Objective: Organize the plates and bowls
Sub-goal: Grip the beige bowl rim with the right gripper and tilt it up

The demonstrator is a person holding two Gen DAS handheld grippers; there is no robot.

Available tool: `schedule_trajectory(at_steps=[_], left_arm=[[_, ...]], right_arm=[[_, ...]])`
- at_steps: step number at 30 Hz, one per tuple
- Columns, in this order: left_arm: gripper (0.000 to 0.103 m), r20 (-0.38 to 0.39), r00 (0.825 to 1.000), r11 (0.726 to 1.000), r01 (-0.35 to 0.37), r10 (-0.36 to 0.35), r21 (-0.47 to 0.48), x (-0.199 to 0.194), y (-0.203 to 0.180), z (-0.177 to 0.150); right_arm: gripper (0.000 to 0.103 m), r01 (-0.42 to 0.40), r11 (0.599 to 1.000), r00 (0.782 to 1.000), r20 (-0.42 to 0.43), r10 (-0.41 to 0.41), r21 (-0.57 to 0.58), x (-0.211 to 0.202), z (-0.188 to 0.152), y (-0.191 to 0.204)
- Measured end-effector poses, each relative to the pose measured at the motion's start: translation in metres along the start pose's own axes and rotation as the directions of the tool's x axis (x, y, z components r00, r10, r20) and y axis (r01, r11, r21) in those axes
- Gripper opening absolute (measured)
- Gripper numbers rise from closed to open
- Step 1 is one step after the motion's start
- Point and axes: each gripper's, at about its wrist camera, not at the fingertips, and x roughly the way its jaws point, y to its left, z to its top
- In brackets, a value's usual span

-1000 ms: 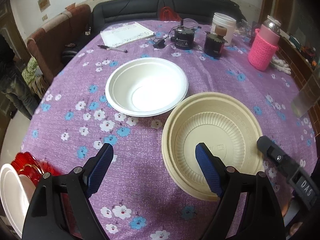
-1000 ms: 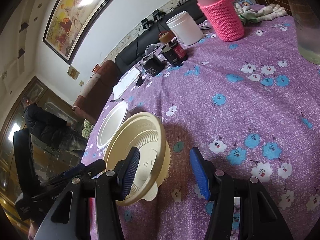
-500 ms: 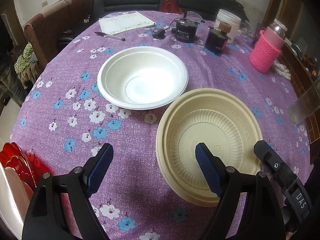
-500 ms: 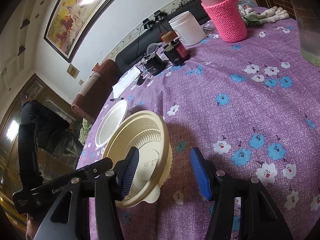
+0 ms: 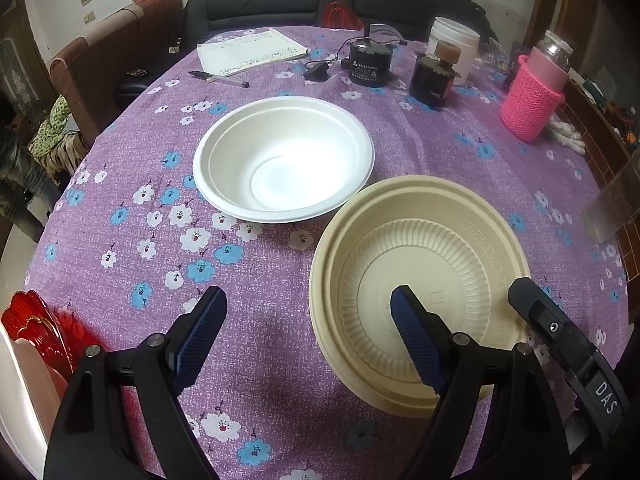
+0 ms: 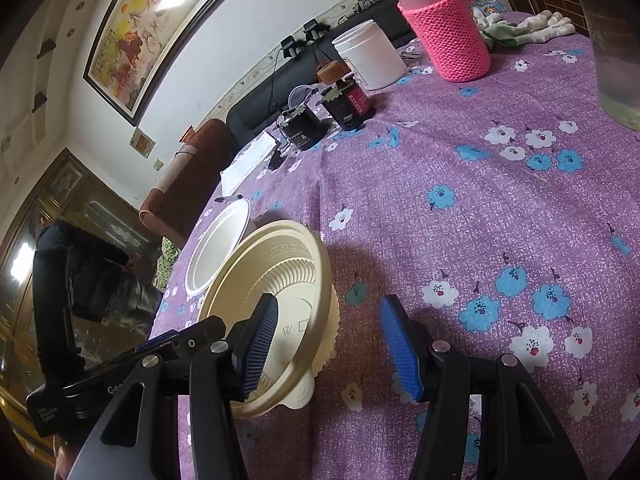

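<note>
The cream bowl (image 5: 420, 280) was found on the purple flowered tabletop (image 5: 120, 248), just beside the white bowl (image 5: 284, 158), their rims nearly touching. Over the last second the left wrist view had been drawn in closer: both bowls were seen larger and lower in frame than a moment earlier, and the red dish (image 5: 36, 324) at the left edge had been pushed further out of view.

The left hand-held gripper (image 5: 308, 332) was held with its jaws wide apart, nothing pinched between them. One blue pad (image 5: 416, 340) was seen over the inside of the cream bowl, the other over bare cloth, so the near rim was straddled; whether the pad was touching the bowl could not be told.

The right hand-held gripper (image 6: 328, 344) was likewise spread wide and had been kept where it was. Its left finger (image 6: 258, 346) was seen against the cream bowl (image 6: 276, 280), which appeared tilted in this view with its near edge raised off the cloth, while the other finger was left over empty tabletop. No grip was shown.

It was judged that the cream bowl was being lined up for a pinch on its rim, most likely to be nested with the white bowl (image 6: 218, 248). The stacking itself had not yet been done. A thin, light rim like this one was expected to flex or slide if squeezed off-centre.
</note>
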Motion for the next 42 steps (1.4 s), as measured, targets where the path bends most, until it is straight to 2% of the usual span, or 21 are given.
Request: schedule_trajectory(at_steps=[42], left_arm=[[0.085, -0.042, 0.999, 1.000, 0.001, 0.000, 0.019, 0.023, -0.006, -0.001]], right_arm=[[0.057, 0.003, 1.000, 1.000, -0.015, -0.003, 0.018, 0.006, 0.000, -0.003]])
